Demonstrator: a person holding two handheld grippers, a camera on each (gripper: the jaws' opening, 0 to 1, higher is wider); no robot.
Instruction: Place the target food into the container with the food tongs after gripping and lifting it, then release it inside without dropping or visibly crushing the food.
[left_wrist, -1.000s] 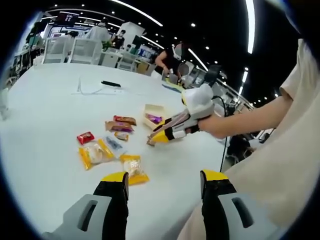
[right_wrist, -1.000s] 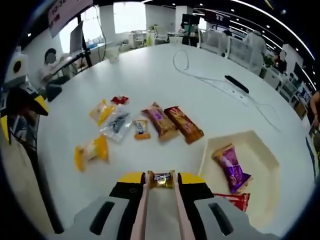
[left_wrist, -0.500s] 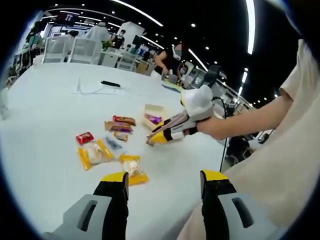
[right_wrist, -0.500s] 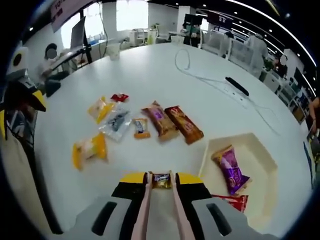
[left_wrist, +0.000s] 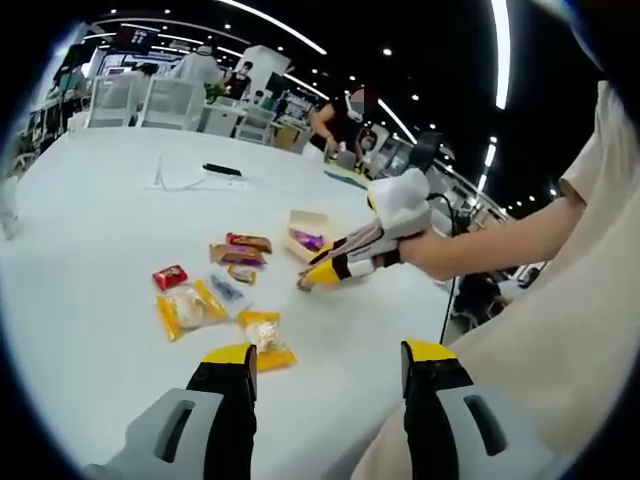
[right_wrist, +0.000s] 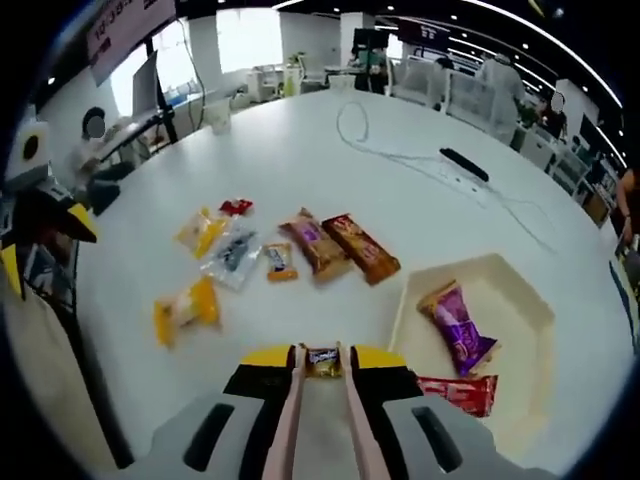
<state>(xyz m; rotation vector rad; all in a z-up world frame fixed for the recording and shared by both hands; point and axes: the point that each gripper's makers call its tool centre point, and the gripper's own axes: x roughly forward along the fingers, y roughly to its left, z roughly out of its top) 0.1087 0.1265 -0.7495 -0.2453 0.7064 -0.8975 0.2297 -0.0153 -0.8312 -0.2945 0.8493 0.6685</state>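
Left gripper view first: left gripper (left_wrist: 325, 375) idles with jaws spread over bare white table (left_wrist: 90, 250); beyond it the right gripper (left_wrist: 345, 262), in a person's hand (left_wrist: 425, 250), points its tongs toward the container (left_wrist: 305, 225); snack packets lie left of the container.

Right gripper view: pink tongs (right_wrist: 321, 395) are squeezed narrow on a small wrapped candy (right_wrist: 322, 361), held above the table just left of the container; a purple packet (right_wrist: 456, 325) and red packet (right_wrist: 455, 391) already lie inside; carrying seems underway; next, swing right over the container, lower, then ease off.
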